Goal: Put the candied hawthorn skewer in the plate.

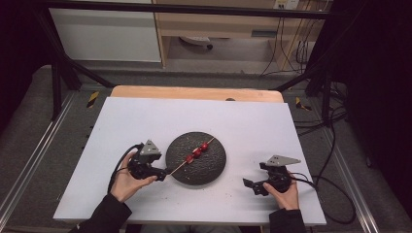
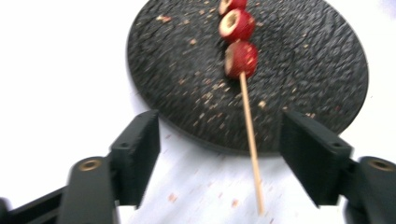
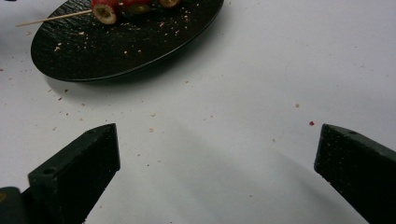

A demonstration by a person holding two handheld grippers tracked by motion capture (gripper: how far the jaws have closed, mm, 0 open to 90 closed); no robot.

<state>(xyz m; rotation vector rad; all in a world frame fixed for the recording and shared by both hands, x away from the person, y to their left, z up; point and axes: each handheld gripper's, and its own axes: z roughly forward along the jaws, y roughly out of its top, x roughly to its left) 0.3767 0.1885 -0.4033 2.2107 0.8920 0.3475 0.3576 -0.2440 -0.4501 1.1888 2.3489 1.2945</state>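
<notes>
Wooden skewer [image 2: 250, 140] of three red fruit pieces [image 1: 197, 151] lies across the black plate [image 1: 214, 167], its bare end between the left gripper's [image 1: 163, 174] open fingers, not pinched. Placement looks finished; next, that hand should withdraw clear. The right gripper [image 1: 248, 184] rests open on the white bench [image 1: 243, 116].

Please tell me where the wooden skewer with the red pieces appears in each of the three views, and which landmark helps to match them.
High view: the skewer lies slantwise across the black plate at the centre, its bare end toward the left claw.
Left gripper view: it runs from the top centre down between the open jaws.
Right gripper view: it lies at the top left edge, across the plate's far side.
Shared landmark: the black plate.
</notes>
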